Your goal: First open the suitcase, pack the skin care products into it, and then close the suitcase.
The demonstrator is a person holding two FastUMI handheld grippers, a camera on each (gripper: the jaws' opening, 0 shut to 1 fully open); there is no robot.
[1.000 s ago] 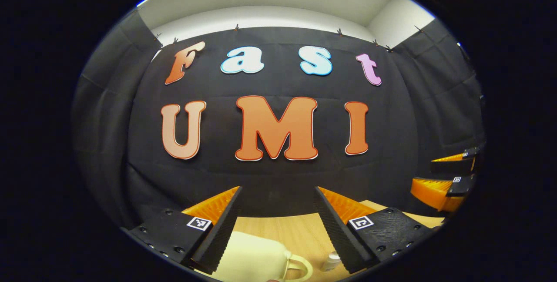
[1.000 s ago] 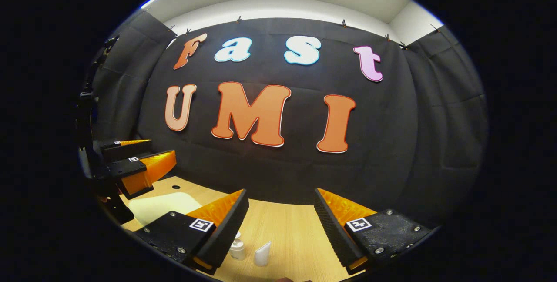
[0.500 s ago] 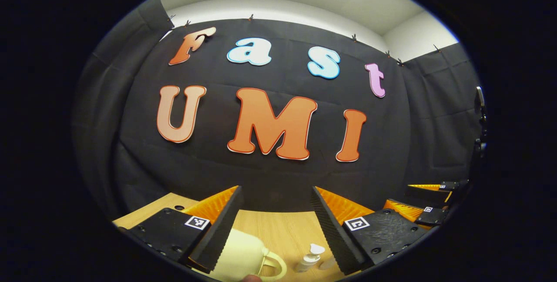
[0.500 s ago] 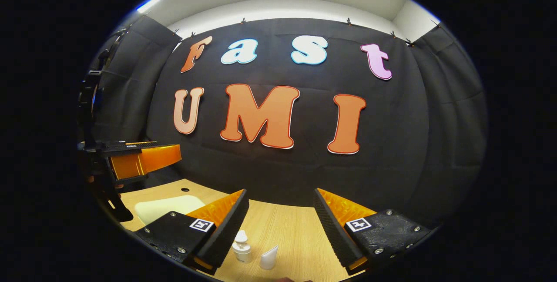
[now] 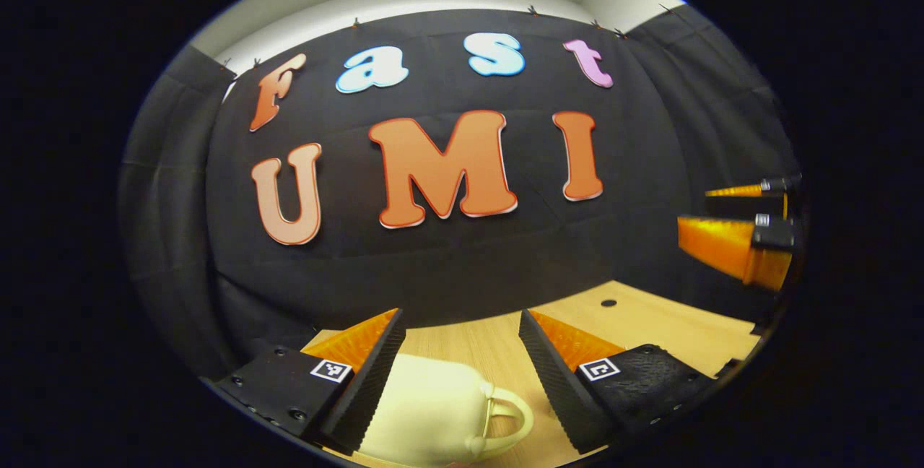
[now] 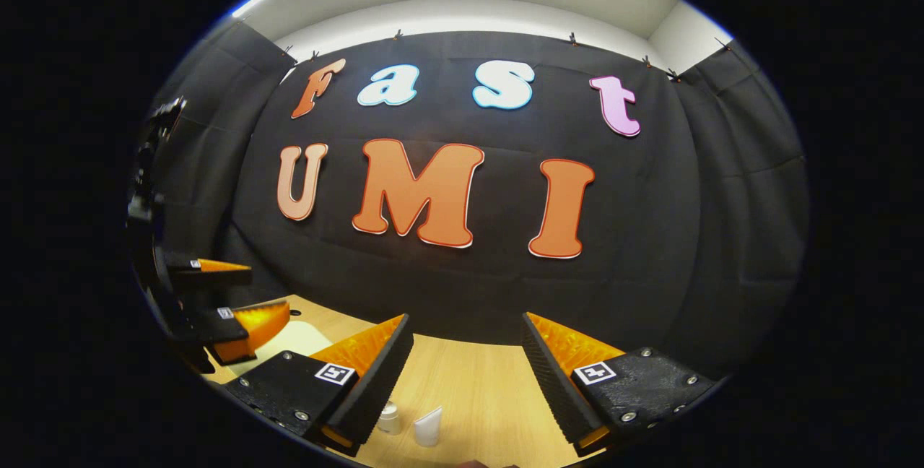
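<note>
In the left gripper view the left claw (image 5: 462, 323) stands wide, its two black-and-orange fingers spread at the bottom of the frame with nothing between them. Below the gap, at the bottom centre, lies the cream suitcase (image 5: 433, 410), closed, its looped handle (image 5: 509, 421) pointing toward the right finger; it rests on the wooden worktop (image 5: 650, 323). The right claw (image 5: 743, 226) shows at the right edge of this frame, held above the worktop, fingers apart. In the right gripper view the right claw (image 6: 465, 327) is likewise wide and empty. Low in the frame, between its fingers, a small white bottle (image 6: 390, 419) and a white tube (image 6: 428, 426) stand side by side on the worktop (image 6: 476, 381). The left claw (image 6: 231, 295) sits at the lower left, above a pale corner of the suitcase (image 6: 299, 338).
</note>
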